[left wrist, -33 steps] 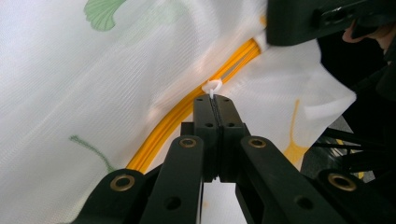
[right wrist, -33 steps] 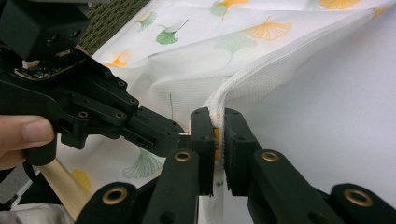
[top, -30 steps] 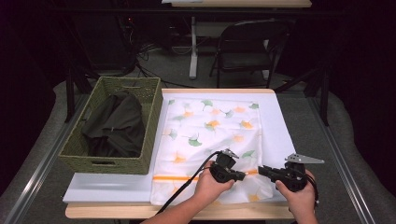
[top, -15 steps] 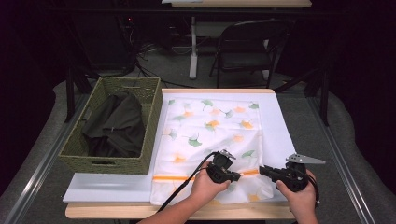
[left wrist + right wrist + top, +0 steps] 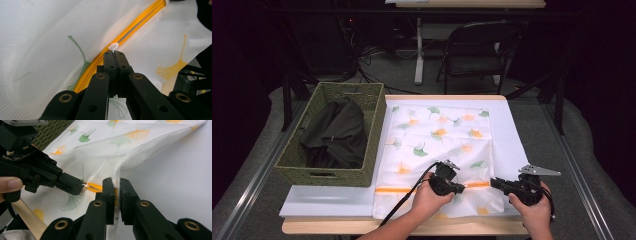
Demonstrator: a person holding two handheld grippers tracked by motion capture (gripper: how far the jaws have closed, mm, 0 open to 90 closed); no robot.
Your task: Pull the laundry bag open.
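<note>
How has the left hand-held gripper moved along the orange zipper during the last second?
Yes, slightly: the left hand-held gripper slid left along the orange zipper of the white mesh laundry bag, toward the green woven basket.

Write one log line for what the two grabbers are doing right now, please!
left gripper: shut on zipper pull | right gripper: shut on mesh bag edge | orange zipper: partly open

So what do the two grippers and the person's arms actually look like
Both are black handheld tools. Each gripper, left and right, has two flat black jaws on linked bars joined by brass-coloured pivot rivets. A black cable trails from the left one. The right one carries a grey three-cornered plate on top. The forearms are bare, no sleeves in sight.
</note>
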